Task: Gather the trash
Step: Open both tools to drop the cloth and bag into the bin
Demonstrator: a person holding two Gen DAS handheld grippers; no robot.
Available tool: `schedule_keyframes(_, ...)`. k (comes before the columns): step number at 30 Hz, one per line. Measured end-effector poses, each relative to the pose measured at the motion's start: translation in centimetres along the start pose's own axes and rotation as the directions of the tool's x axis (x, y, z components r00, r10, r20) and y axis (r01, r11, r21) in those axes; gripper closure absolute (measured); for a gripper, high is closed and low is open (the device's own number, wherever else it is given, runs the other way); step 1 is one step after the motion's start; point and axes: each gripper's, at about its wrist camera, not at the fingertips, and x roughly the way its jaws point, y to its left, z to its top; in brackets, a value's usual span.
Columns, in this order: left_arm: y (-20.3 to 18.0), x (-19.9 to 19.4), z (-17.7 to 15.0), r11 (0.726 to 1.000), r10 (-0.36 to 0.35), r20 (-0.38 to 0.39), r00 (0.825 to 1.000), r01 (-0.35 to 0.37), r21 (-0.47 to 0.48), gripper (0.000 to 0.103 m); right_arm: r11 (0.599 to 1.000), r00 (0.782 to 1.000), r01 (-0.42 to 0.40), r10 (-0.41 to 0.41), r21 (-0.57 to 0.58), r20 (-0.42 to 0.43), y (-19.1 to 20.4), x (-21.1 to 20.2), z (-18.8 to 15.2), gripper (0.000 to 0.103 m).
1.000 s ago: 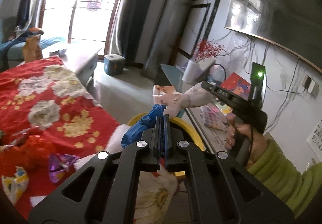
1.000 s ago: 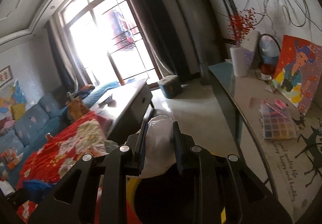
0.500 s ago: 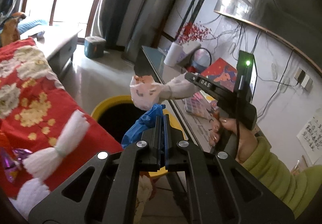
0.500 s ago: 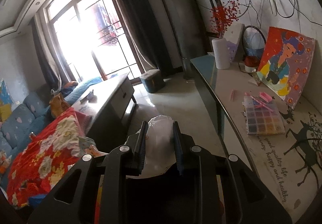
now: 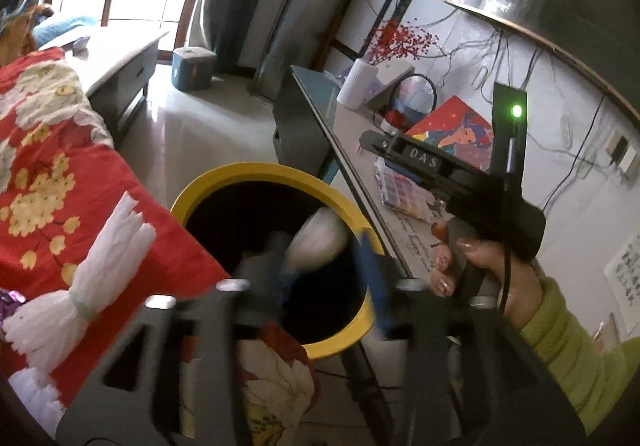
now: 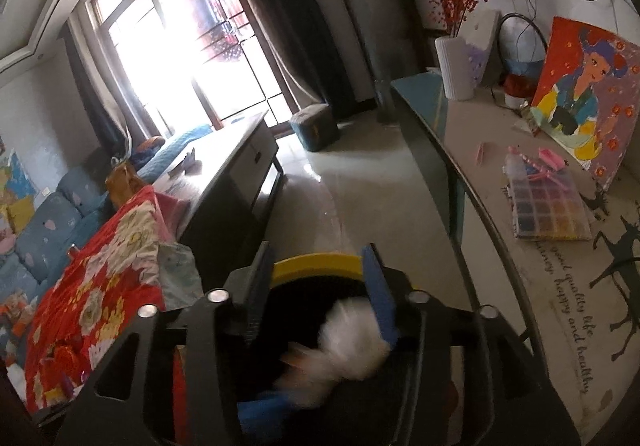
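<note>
A yellow-rimmed trash bin (image 5: 240, 173) with a dark inside stands between the red table and the side counter; its rim also shows in the right wrist view (image 6: 316, 262). My left gripper (image 5: 320, 270) is open above the bin mouth. A white wrapper (image 5: 318, 244) and a blurred blue wrapper (image 5: 288, 282) are falling into the bin. My right gripper (image 6: 316, 294) is open over the bin, with the white wrapper (image 6: 352, 338) dropping below it and the blue wrapper (image 6: 260, 410) lower down. In the left wrist view the right gripper body (image 5: 448, 173) sits to the right of the bin.
A red flowered tablecloth (image 5: 48, 165) with white tassels (image 5: 84, 286) lies left of the bin, with more wrappers on it (image 6: 60, 362). A glass-topped counter (image 6: 500, 173) with a bead box (image 6: 548, 209), painting and vase runs along the right. A low dark cabinet (image 6: 240, 173) stands beyond.
Both grippers have opened over the bin. The blue wrapper left the left gripper and the white wrapper left the right gripper; both are falling in. The view tilted down onto the bin.
</note>
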Motion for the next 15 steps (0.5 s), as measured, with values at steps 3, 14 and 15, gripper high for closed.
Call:
schedule_keyframes(3, 0.5, -0.9, 0.0, 1.0, 0.021, 0.021, 1.0, -0.02, -0.014, 0.05, 1.0, 1.0, -0.011, 0.011, -0.016, -0.007, 0.5, -0.2, -0.4, 0.051)
schedule_keyframes(14, 3.1, -6.4, 0.4, 0.988, 0.149, 0.126, 0.981, -0.142, -0.069, 0.015, 0.98, 0.992, -0.123, 0.121, -0.156, -0.018, 5.7, -3.5, -2.9, 0.039)
schedule_keyframes(15, 3.3, -6.9, 0.3, 0.986, 0.158, 0.132, 0.979, -0.149, -0.074, 0.015, 0.977, 0.991, -0.134, 0.133, -0.168, -0.02, 6.2, -3.7, -3.0, 0.039)
